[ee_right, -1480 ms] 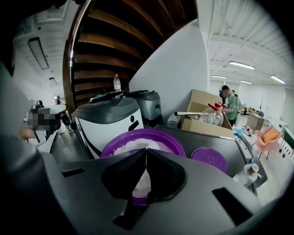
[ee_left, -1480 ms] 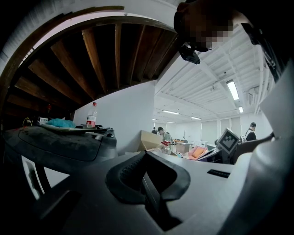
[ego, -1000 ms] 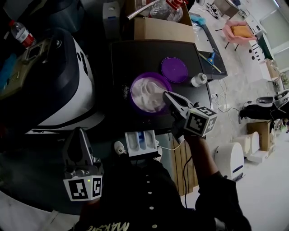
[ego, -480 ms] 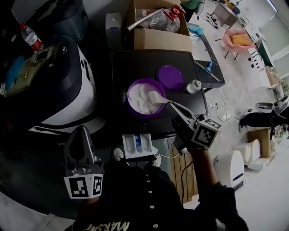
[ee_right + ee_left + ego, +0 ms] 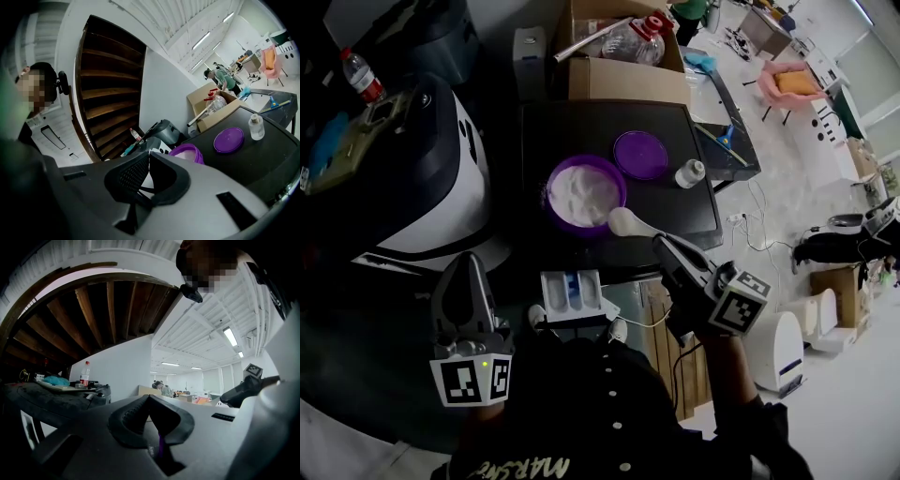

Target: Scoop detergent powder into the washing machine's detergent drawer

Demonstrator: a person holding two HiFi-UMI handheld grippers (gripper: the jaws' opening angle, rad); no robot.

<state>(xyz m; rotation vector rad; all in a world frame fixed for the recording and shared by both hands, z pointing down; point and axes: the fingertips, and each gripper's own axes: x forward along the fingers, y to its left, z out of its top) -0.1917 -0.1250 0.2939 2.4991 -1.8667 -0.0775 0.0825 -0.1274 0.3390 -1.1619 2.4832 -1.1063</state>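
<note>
- Only the head view shows the scoop: right gripper fingers clamp its handle, bowl over the bench, between powder tub and detergent drawer.
- Left gripper view: left gripper fingers closed, empty.

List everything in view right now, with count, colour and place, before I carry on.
tub: one, purple, holding white powder, on the table
lid: one, purple, on the table right of the tub
small bottle: one, white, on the table beside the lid
table: one, black, ahead of the person
scoop: one, white, over the table's near edge
drawer: one, white and blue, pulled out, near the person
washing machine: one, white and black, left of the table
cardboard box: one, brown, behind the table
water bottle: one, red cap, far left
chair: one, pink, far right
left gripper: one, grey, jaws shut, empty
right gripper: one, grey, shut on the scoop's handle
</note>
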